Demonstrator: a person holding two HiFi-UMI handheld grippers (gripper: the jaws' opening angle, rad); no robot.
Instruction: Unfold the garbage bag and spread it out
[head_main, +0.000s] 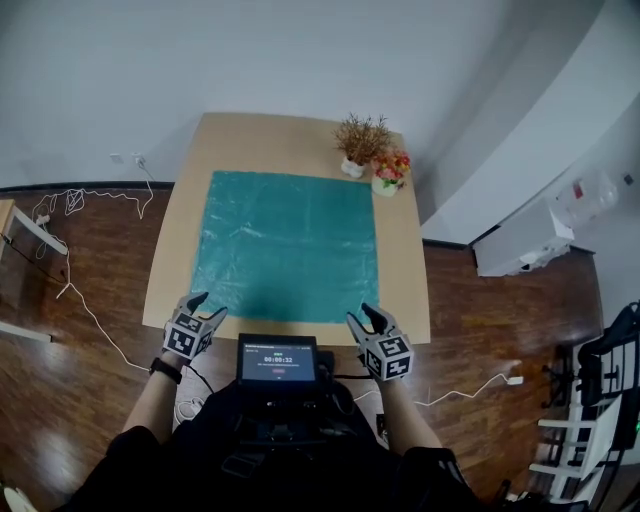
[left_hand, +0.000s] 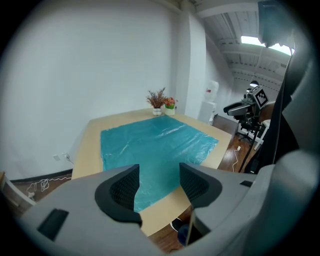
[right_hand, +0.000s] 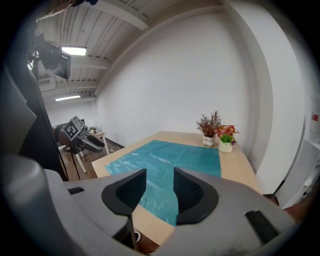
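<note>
The teal garbage bag (head_main: 288, 245) lies unfolded and flat over most of the wooden table (head_main: 400, 270). It also shows in the left gripper view (left_hand: 155, 140) and the right gripper view (right_hand: 170, 155). My left gripper (head_main: 203, 305) hovers at the table's near left edge, just off the bag's near left corner, open with nothing between its jaws (left_hand: 159, 175). My right gripper (head_main: 362, 316) hangs at the near right edge by the bag's near right corner, also open and empty (right_hand: 160, 177). Neither gripper touches the bag.
Two small potted plants (head_main: 362, 145) (head_main: 390, 172) stand at the table's far right corner, just beyond the bag. A small screen (head_main: 277, 360) sits at my chest. White cables (head_main: 90, 195) trail over the wood floor at left. A white unit (head_main: 520, 250) and a chair (head_main: 590, 400) stand right.
</note>
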